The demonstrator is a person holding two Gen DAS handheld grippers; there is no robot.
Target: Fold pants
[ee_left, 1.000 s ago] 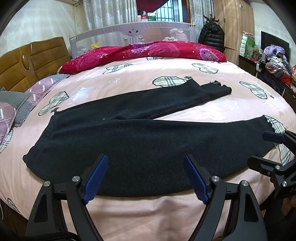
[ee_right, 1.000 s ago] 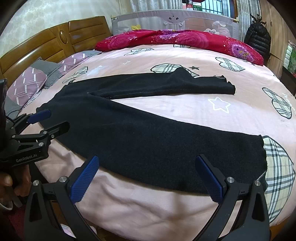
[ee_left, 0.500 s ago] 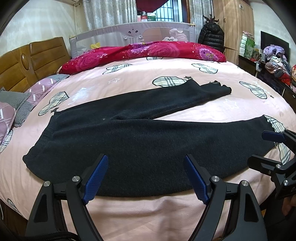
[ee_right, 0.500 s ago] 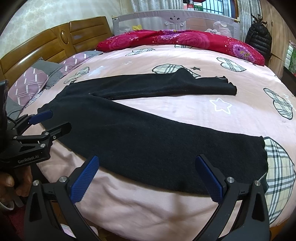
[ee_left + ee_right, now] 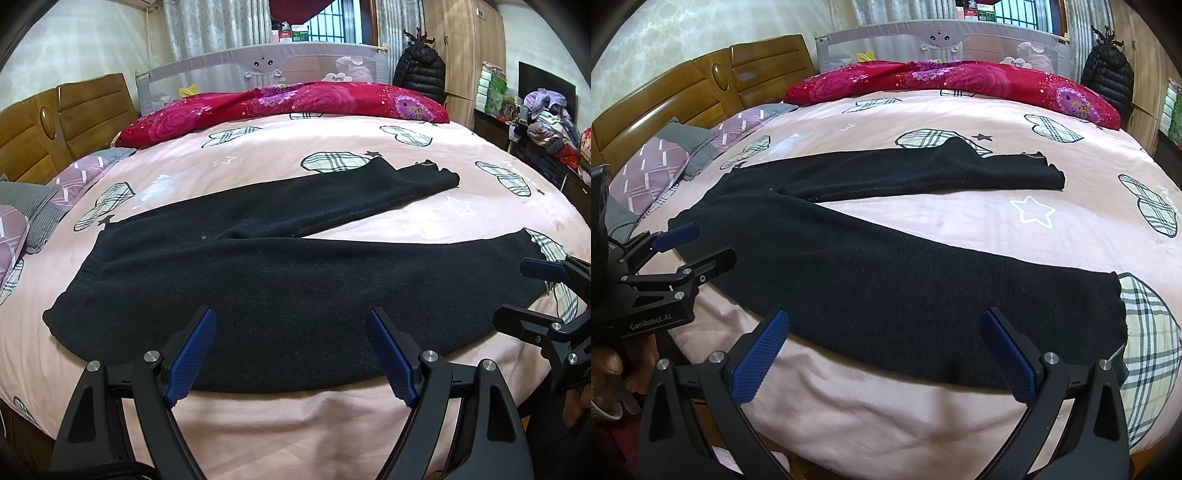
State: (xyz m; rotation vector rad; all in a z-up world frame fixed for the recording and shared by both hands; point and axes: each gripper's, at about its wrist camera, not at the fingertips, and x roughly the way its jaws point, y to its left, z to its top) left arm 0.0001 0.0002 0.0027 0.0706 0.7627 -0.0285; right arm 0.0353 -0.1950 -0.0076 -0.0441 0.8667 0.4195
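Black pants (image 5: 280, 280) lie flat on the pink bed sheet (image 5: 295, 417), waist at the left, legs spread apart toward the right; they also show in the right wrist view (image 5: 886, 266). My left gripper (image 5: 291, 350) is open and empty, hovering at the near edge of the pants' lower leg. My right gripper (image 5: 886, 350) is open and empty near the front edge of the same leg, close to its cuff. Each gripper shows in the other's view: the right one (image 5: 532, 295) at the cuff side, the left one (image 5: 690, 247) at the waist side.
A red floral quilt (image 5: 288, 107) lies along the bed's far side. Pillows (image 5: 657, 166) and a wooden headboard (image 5: 701, 92) are at the left. A grey bed rail (image 5: 258, 66), a wardrobe and a clothes pile (image 5: 550, 125) stand beyond the bed.
The right wrist view has shifted slightly; the pants lie as before. Both grippers stay open and nearly still.
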